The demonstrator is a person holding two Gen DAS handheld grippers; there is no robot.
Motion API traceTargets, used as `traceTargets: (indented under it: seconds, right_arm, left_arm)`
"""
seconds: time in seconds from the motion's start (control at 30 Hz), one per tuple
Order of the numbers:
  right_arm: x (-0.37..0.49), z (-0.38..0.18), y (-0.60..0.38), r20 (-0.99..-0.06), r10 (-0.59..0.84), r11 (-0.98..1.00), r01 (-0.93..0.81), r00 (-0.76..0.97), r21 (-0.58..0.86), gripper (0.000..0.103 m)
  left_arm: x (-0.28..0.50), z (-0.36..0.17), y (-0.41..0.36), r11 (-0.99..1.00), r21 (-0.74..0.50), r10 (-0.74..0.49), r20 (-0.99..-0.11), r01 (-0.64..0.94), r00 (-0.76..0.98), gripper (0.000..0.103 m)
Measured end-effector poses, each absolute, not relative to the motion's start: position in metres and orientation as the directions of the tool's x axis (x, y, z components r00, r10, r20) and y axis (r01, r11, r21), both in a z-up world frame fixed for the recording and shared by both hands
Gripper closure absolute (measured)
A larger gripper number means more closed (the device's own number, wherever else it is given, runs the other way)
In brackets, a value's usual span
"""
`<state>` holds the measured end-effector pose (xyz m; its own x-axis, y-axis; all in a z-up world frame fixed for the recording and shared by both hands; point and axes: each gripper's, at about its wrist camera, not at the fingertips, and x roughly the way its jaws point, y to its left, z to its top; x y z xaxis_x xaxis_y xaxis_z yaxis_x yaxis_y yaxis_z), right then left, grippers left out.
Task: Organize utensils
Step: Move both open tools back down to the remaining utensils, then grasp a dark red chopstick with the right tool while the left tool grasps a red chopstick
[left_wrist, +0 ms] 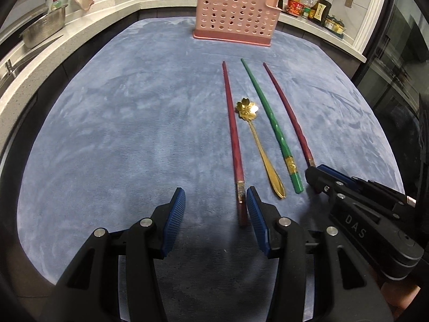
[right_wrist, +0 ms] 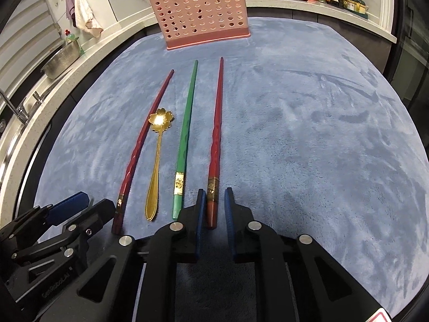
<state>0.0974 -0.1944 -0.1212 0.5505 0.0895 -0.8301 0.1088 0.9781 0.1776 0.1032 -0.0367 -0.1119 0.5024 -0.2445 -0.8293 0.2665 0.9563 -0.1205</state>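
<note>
The right tongs (right_wrist: 214, 201) are closing around the butt end of the right-hand red chopstick (right_wrist: 216, 134), its thick end lying between the blue pads (right_wrist: 200, 206); whether the pads are already pressing on it is unclear. The left tongs (left_wrist: 215, 201) are standing spread, with the left-hand red chopstick (left_wrist: 232, 134) lying just inside the right pad. Between the two red sticks, a gold flower-bowled spoon (right_wrist: 156, 155) and a green chopstick (right_wrist: 186, 123) are resting on the blue-covered table (right_wrist: 308, 147). Farther back, a pink perforated utensil holder (right_wrist: 199, 16) is standing upright, already holding several sticks.
</note>
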Motion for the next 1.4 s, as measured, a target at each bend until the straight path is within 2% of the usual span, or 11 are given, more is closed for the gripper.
traceTargets:
  seconds: [0.23, 0.5, 0.57, 0.63, 0.8, 0.93, 1.13, 1.4]
  right_arm:
    - [0.097, -0.122, -0.197, -0.83, 0.089, 0.978, 0.11, 0.55, 0.178, 0.095]
    - [0.094, -0.122, -0.2, -0.832, 0.098, 0.975, 0.115, 0.547, 0.191, 0.096]
    - [0.094, -0.122, -0.199, -0.832, 0.099, 0.974, 0.117, 0.546, 0.193, 0.096]
    - [0.093, -0.123, -0.199, -0.832, 0.1, 0.974, 0.117, 0.546, 0.194, 0.096]
    - [0.093, -0.123, -0.199, -0.832, 0.101, 0.974, 0.118, 0.546, 0.195, 0.096]
    - [0.091, -0.123, -0.199, -0.832, 0.102, 0.973, 0.119, 0.546, 0.197, 0.096]
    - [0.088, -0.123, -0.2, -0.833, 0.106, 0.972, 0.121, 0.544, 0.203, 0.096]
    - [0.085, -0.12, -0.2, -0.83, 0.114, 0.968, 0.127, 0.545, 0.216, 0.096]
  left_arm:
    - [0.103, -0.115, -0.043, 0.952, -0.127, -0.257, -0.83, 0.28, 0.496, 0.058]
    - [0.105, -0.121, -0.045, 0.953, -0.135, -0.259, -0.828, 0.271, 0.497, 0.059]
    - [0.106, -0.121, -0.044, 0.953, -0.139, -0.261, -0.827, 0.268, 0.498, 0.063]
    - [0.107, -0.122, -0.044, 0.954, -0.143, -0.262, -0.827, 0.265, 0.498, 0.07]
    - [0.108, -0.123, -0.043, 0.954, -0.139, -0.261, -0.825, 0.266, 0.502, 0.072]
    - [0.11, -0.124, -0.041, 0.949, -0.154, -0.277, -0.823, 0.275, 0.496, 0.087]
    - [0.108, -0.124, -0.039, 0.949, -0.157, -0.279, -0.82, 0.273, 0.5, 0.094]
    - [0.104, -0.12, -0.039, 0.95, -0.163, -0.282, -0.817, 0.267, 0.504, 0.094]
